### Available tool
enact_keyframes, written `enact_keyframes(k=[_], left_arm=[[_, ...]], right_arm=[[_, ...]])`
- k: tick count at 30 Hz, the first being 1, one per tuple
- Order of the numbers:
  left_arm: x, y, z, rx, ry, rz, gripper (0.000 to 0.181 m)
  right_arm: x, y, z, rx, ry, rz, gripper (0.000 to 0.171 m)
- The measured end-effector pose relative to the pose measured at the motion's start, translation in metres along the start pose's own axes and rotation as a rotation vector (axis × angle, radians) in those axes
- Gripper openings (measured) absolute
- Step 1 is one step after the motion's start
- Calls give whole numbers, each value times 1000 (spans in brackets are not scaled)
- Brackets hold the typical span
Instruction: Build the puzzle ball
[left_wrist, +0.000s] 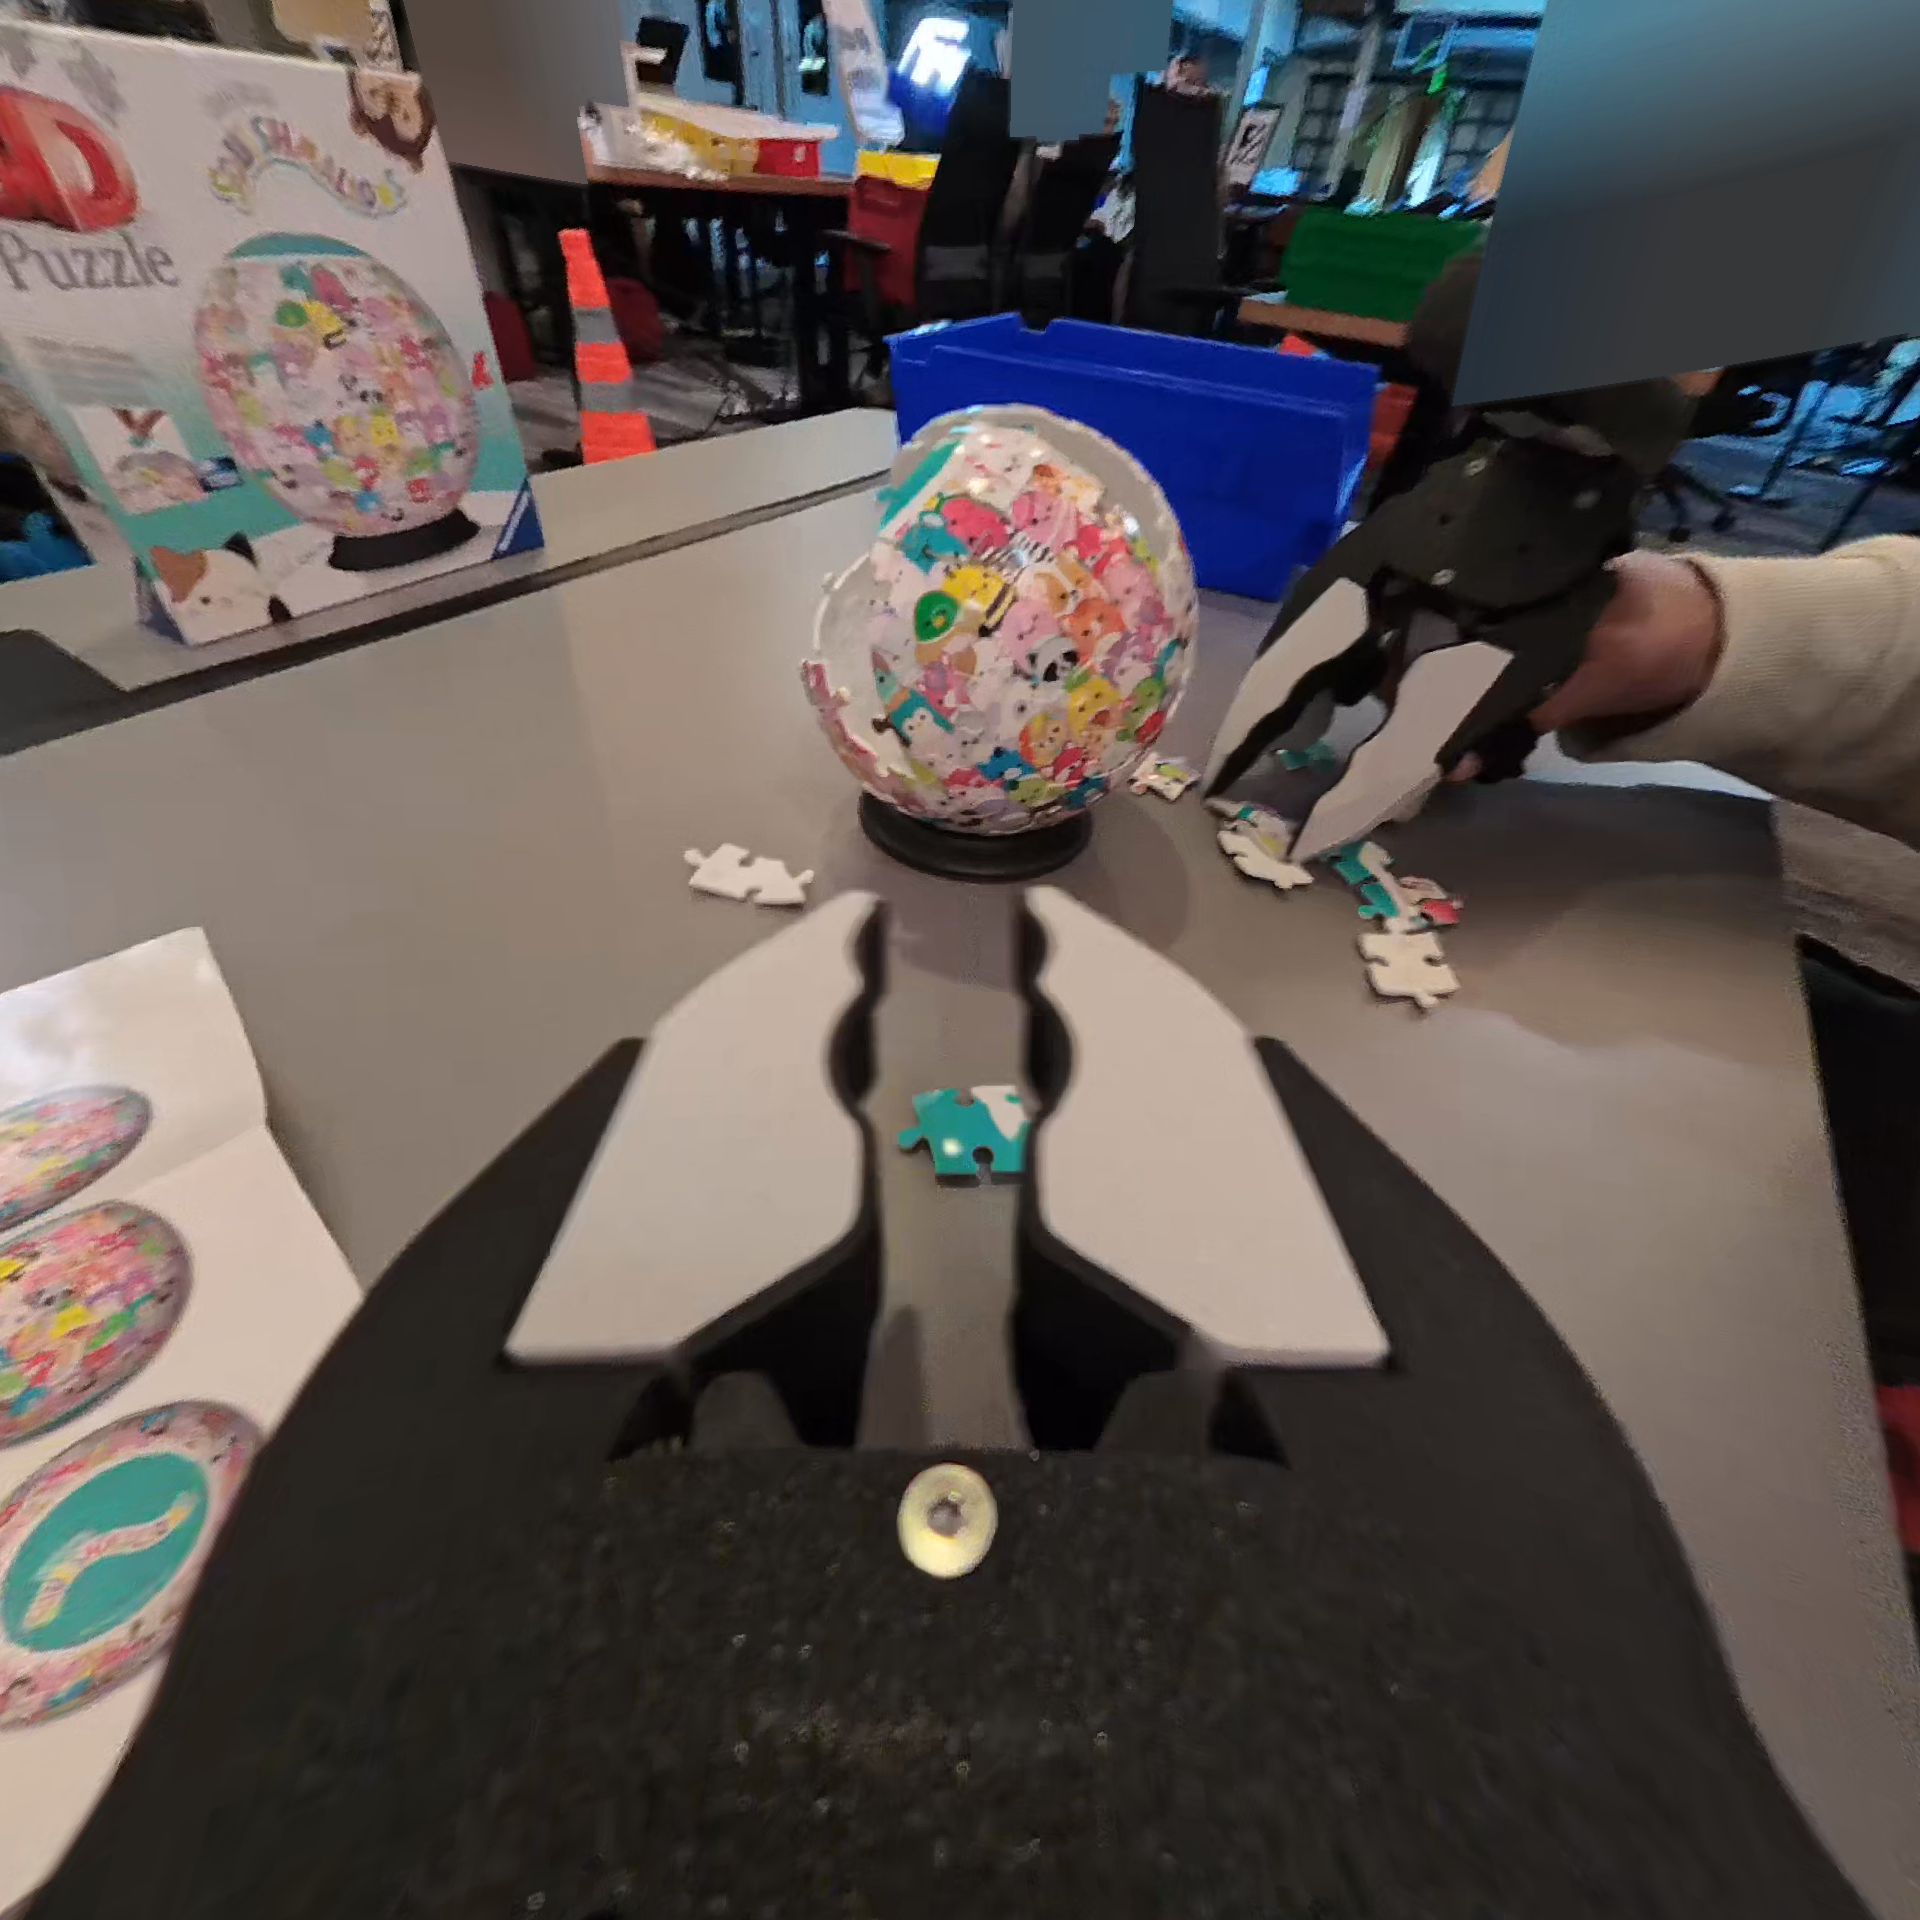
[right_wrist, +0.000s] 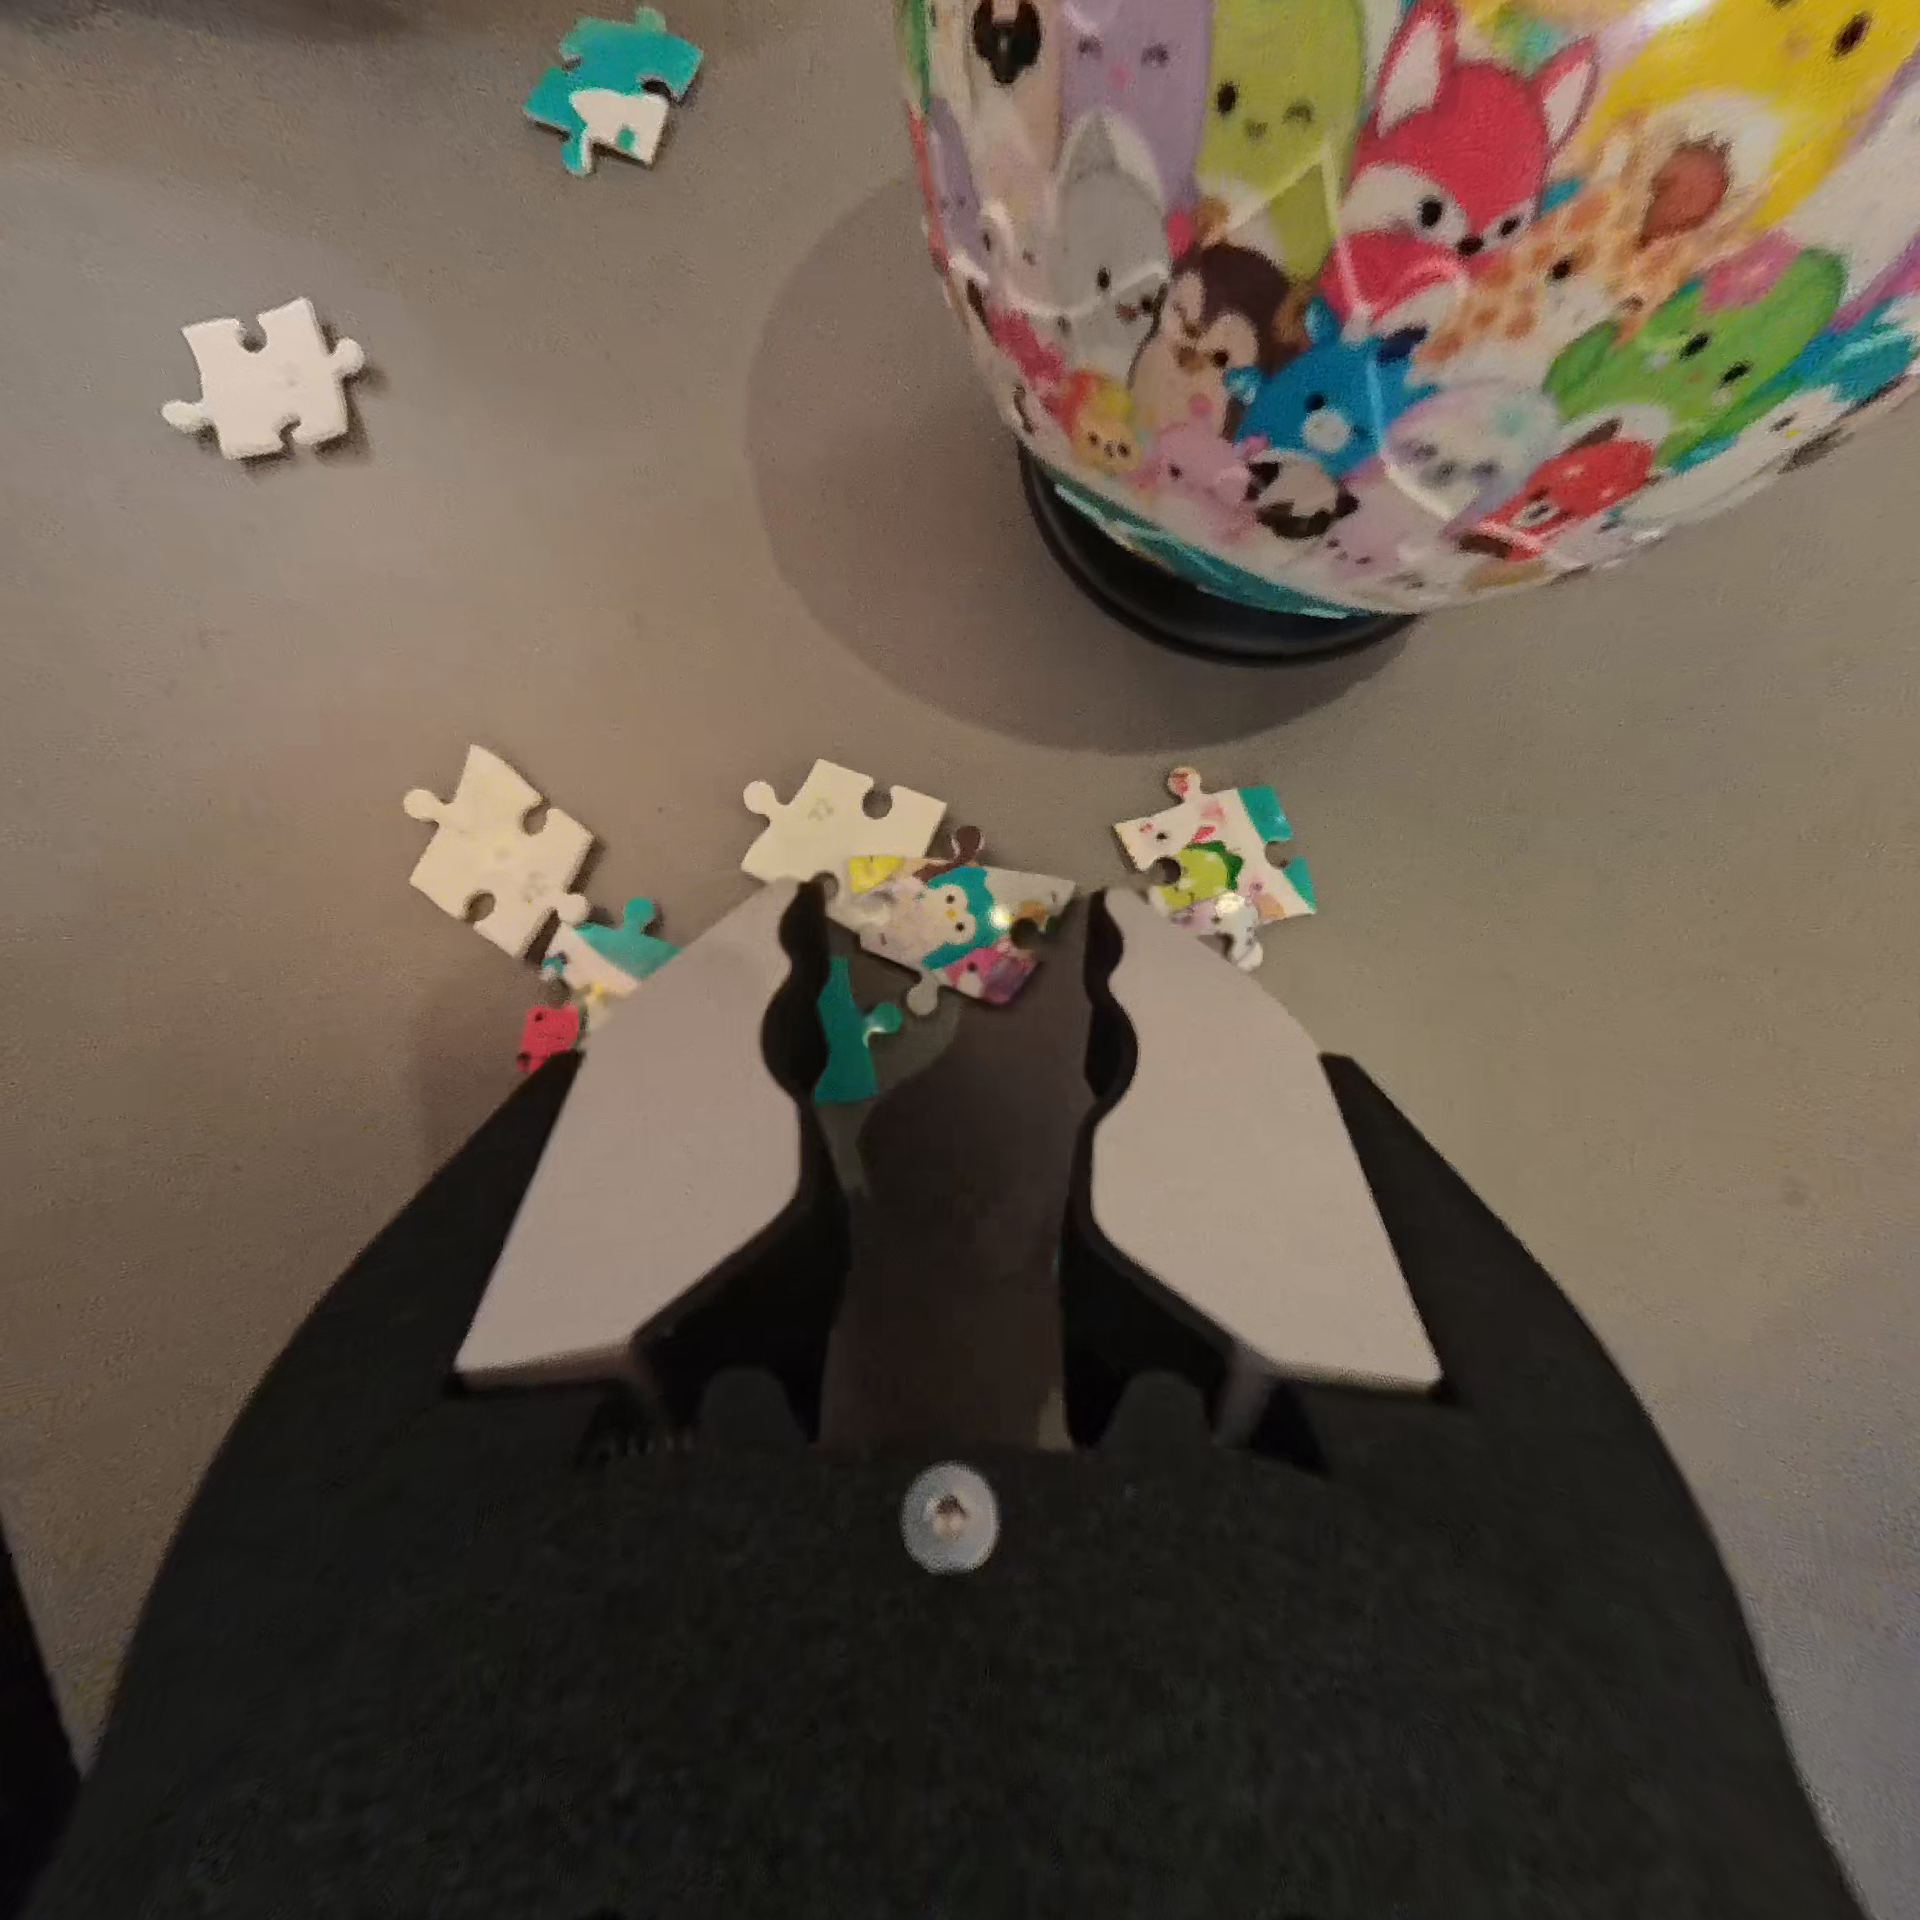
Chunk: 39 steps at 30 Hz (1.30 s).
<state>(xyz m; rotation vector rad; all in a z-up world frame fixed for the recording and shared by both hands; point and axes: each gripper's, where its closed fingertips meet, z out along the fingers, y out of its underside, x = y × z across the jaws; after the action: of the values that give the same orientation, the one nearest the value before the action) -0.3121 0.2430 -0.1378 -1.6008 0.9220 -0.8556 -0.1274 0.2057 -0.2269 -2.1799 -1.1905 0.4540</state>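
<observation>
The partly built colourful puzzle ball (left_wrist: 1003, 623) (right_wrist: 1455, 291) sits on a black ring stand (left_wrist: 975, 836) (right_wrist: 1195, 603) on the grey table. My left gripper (left_wrist: 951, 914) is open and empty, held above a teal piece (left_wrist: 968, 1135) that also shows in the right wrist view (right_wrist: 613, 88). My right gripper (right_wrist: 940, 904) (left_wrist: 1262, 821) is open, tips down over a pile of loose pieces, straddling a colourful piece (right_wrist: 956, 920). A teal piece (right_wrist: 847, 1039) lies by its left finger. White face-down pieces (right_wrist: 270, 379) (left_wrist: 750, 873) lie apart.
The puzzle box (left_wrist: 249, 343) stands at the back left. A printed sheet with ball pictures (left_wrist: 114, 1330) lies at the left. A blue bin (left_wrist: 1153, 426) stands behind the ball. More pieces (left_wrist: 1403, 935) (right_wrist: 1216, 862) lie right of the ball. A sleeved hand (left_wrist: 1704, 665) holds the right gripper.
</observation>
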Motion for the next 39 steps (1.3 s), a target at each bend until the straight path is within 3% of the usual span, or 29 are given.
enact_keyframes(k=[2, 4, 8, 12, 18, 22, 29, 33, 39], left_arm=[[-3, 6, 5, -48, -32, -1, 50], [-8, 11, 8, -85, -78, -4, 60], [6, 11, 14, -92, -82, -63, 52], [46, 7, 33, -167, 32, -203, 47], [87, -26, 45, -197, 149, -321, 36], [97, -39, 47, -152, 152, -297, 32], [71, -45, 62, -145, 15, -237, 11], [76, -59, 78, -129, 145, -366, 25], [97, -83, 71, 7, 372, -495, 8]], right_arm=[[0, -1, 1, 2, 20, -3, 39], [-1, -1, 1, 17, 35, -30, 38], [4, 2, -3, 8, 66, -37, 38], [0, -20, -24, 84, 68, -57, 38], [7, -102, -72, 152, 125, -450, 38], [30, -134, -74, 88, 161, -676, 38], [23, -142, -50, 30, 116, -802, 38], [-3, -151, -59, 126, 91, -843, 38], [-49, -154, -73, 215, 37, -879, 38]])
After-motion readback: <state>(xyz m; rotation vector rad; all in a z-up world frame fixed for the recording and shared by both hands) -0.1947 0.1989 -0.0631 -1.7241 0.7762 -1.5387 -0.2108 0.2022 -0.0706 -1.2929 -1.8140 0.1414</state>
